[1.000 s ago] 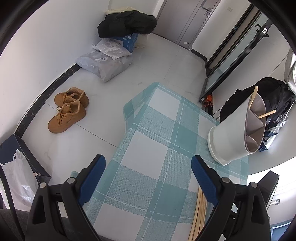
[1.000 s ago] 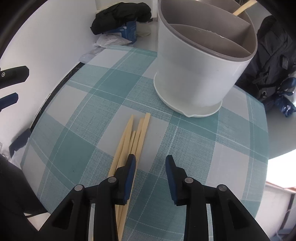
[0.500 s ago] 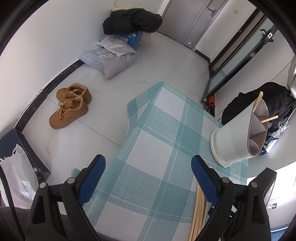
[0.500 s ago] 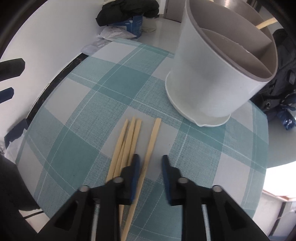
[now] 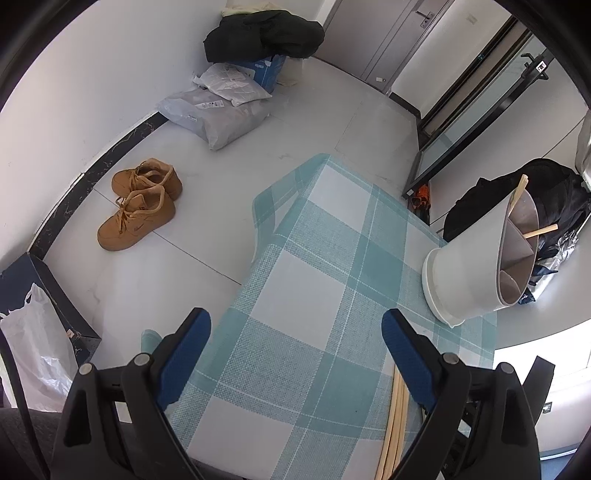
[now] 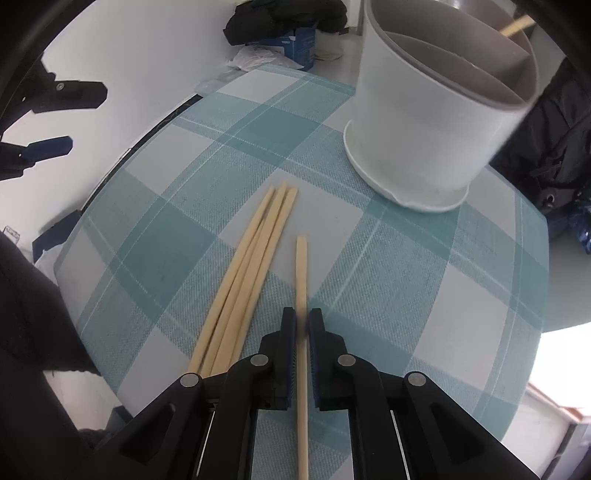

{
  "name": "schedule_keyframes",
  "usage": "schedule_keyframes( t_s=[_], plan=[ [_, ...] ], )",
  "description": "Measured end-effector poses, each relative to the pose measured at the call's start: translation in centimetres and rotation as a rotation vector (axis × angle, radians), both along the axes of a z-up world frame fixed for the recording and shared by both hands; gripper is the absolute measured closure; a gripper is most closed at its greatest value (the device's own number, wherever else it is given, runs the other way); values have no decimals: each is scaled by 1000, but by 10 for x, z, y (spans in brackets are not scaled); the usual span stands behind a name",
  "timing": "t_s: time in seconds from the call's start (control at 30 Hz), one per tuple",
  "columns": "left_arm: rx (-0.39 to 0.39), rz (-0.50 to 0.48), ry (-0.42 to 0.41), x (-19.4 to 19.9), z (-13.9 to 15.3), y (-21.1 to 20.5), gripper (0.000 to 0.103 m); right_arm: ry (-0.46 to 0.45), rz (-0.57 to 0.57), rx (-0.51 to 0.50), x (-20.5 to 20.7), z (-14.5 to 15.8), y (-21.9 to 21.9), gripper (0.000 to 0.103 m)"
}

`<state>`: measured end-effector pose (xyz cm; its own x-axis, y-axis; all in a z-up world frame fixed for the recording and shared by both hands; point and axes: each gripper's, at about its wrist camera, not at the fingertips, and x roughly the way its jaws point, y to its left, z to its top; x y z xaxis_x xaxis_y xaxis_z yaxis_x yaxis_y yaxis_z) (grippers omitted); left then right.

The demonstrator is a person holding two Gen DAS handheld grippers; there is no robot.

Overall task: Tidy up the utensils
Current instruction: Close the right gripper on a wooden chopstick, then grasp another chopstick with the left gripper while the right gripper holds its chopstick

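In the right wrist view my right gripper is shut on one wooden chopstick, which points toward the white divided utensil holder. Three more chopsticks lie together on the checked tablecloth just left of it. One chopstick stands in the holder. In the left wrist view my left gripper is open and empty above the tablecloth's left edge. The holder stands at the right there, and the chopsticks lie by the right finger.
The teal checked tablecloth covers a small table. On the floor are tan shoes, grey parcels, a black jacket on a box and a black backpack. A white bag lies at the left.
My right gripper has closed on one chopstick and drawn it away from the other three. The holder looks farther off. The left gripper stayed open and barely moved.
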<state>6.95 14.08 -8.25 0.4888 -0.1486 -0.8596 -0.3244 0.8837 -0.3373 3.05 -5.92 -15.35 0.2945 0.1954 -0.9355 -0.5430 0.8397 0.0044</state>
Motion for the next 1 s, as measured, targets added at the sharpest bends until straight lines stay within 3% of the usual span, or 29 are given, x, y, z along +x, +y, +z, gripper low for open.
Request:
schedule_keyframes(
  t_s=[0.17,0.37,0.57,0.73,0.83,1.0],
  plan=[
    [29,13,22,-1,-5,2,12,-29,4,26,26,-4,21,91],
    [58,-38,60,-3,-15,-10,12,-31,-32,122,37,-4,15,98],
    [92,-254,84,-7,-24,-63,12,-93,-223,396,32,32,-56,98],
    [136,-393,128,-15,-33,-102,12,-97,-437,662,32,40,-120,97],
    [170,-423,143,-18,-37,-113,12,-92,-510,766,28,38,-144,97],
    [209,-423,176,-18,-44,-118,12,-116,-584,844,13,41,-175,97]
  ],
)
